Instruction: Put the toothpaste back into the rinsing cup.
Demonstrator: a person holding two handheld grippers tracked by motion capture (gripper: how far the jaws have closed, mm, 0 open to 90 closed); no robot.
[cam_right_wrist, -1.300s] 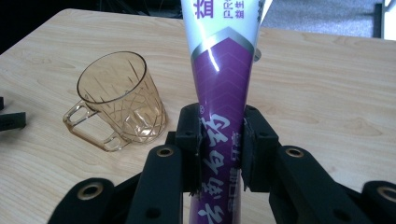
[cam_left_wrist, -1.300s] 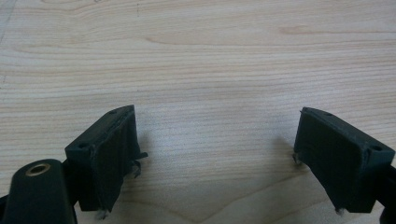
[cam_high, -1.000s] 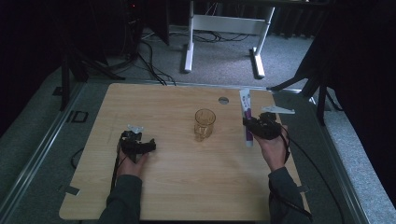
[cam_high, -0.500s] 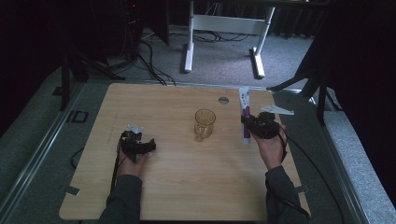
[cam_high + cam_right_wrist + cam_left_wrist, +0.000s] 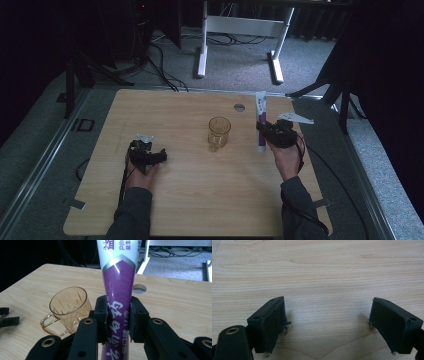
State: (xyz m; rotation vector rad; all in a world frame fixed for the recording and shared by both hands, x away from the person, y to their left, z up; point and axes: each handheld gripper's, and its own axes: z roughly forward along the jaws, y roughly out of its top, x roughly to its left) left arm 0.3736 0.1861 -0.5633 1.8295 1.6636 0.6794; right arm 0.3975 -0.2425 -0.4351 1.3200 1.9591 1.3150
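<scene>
The right gripper (image 5: 117, 320) has its jaws pinched on a purple and white toothpaste tube (image 5: 119, 287), about the lower third of it, and the tube stands nearly upright in the right gripper view. In the high view the tube (image 5: 261, 125) is at about 3 o'clock from the amber glass mug (image 5: 219, 133), near it but not touching, close to the right edge of the table (image 5: 200, 200).

I judge the step in hand is carrying the tube toward the mug, probably to stand it inside. The next move then calls for lifting the tube above the rim, bringing it toward 9 o'clock until its lower end is over the mouth, and lowering it without knocking the mug, which is light and has its handle (image 5: 48, 322) turned toward the person.

The left gripper (image 5: 146, 156) rests on the table at about 8 o'clock from the mug, well apart from it. In the left gripper view its fingers (image 5: 270, 322) are spread wide with only bare wood between them.

The surface is a pale wooden tabletop with a round cable hole (image 5: 239, 107) at about 1 o'clock from the mug. Around it the room is dark: grey carpet, black cables on the floor, and the white legs of a desk frame (image 5: 202, 45) at 12 o'clock.
</scene>
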